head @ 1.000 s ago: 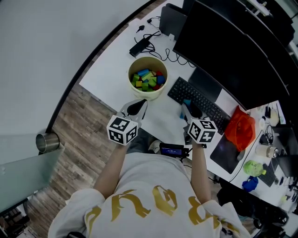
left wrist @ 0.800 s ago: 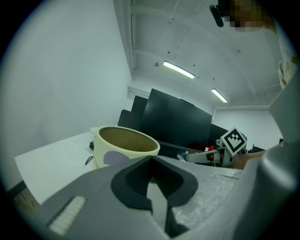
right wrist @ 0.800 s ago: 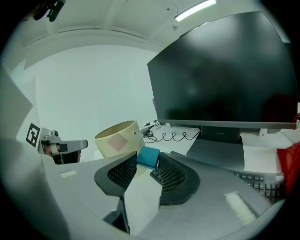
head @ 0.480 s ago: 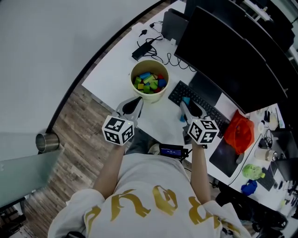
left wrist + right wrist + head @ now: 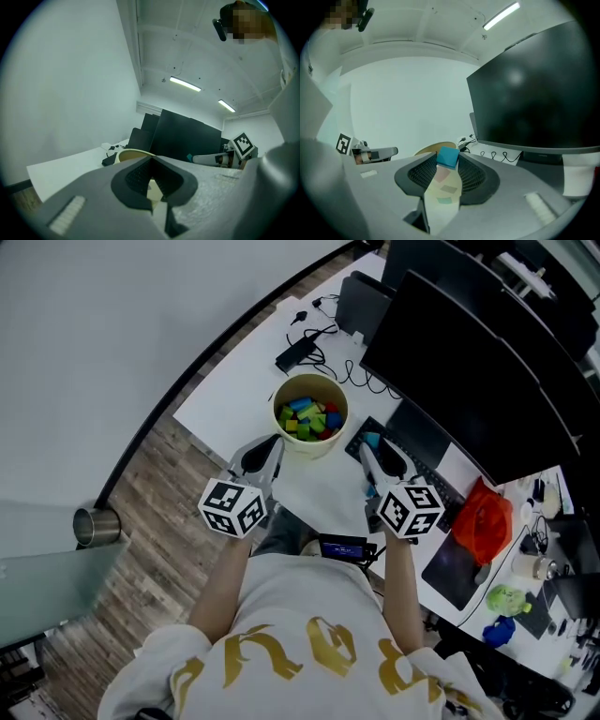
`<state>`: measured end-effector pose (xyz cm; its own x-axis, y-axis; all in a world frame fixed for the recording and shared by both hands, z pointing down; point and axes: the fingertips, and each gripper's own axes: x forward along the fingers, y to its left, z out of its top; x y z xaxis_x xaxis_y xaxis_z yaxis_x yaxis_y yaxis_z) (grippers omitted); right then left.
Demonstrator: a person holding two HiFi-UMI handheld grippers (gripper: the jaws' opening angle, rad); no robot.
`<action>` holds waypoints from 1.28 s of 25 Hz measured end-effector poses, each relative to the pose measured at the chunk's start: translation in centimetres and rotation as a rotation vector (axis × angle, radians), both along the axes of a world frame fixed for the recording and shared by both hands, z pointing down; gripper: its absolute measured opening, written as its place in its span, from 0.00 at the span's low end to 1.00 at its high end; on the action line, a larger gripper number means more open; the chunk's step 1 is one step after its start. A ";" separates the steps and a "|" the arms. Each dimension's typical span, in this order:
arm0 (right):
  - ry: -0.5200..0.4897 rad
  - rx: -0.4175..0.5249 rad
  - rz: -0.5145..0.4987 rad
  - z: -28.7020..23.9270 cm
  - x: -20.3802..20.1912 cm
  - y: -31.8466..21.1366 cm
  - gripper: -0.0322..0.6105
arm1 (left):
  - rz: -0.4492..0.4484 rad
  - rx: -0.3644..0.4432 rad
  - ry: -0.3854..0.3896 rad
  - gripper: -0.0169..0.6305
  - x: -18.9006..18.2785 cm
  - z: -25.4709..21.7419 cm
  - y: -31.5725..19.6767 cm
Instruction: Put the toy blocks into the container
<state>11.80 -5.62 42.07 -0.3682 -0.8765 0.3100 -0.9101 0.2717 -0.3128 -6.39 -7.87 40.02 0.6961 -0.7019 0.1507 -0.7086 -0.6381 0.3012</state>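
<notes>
Right gripper (image 5: 372, 450) pinches a small blue block (image 5: 448, 157) at its tips, just right of the cream tub (image 5: 305, 443) of blocks. Block seems light, hard and smooth; its flat sides grip best. Left gripper (image 5: 151, 163) is closed and empty, left of the tub.

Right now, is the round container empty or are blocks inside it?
Partly full: the head view shows coloured blocks piled inside the container, below its rim.
</notes>
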 end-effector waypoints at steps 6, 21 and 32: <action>-0.003 0.028 -0.042 -1.2 -1.8 -1.5 0.31 | -0.020 0.017 -0.031 0.04 -0.9 -0.3 -1.2; 0.034 0.052 -0.130 -1.2 -5.2 -4.6 0.31 | -0.032 -0.005 -0.047 0.04 -2.0 0.5 -4.5; 0.139 0.050 -0.229 0.3 -7.5 -5.7 0.31 | -0.018 -0.061 -0.048 0.04 -2.0 2.4 -5.7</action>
<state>4.27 -11.37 42.38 -0.5156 -0.7906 0.3303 -0.8564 0.4875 -0.1699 -8.38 -13.61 42.43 0.6746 -0.7026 0.2264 -0.7342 -0.6068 0.3045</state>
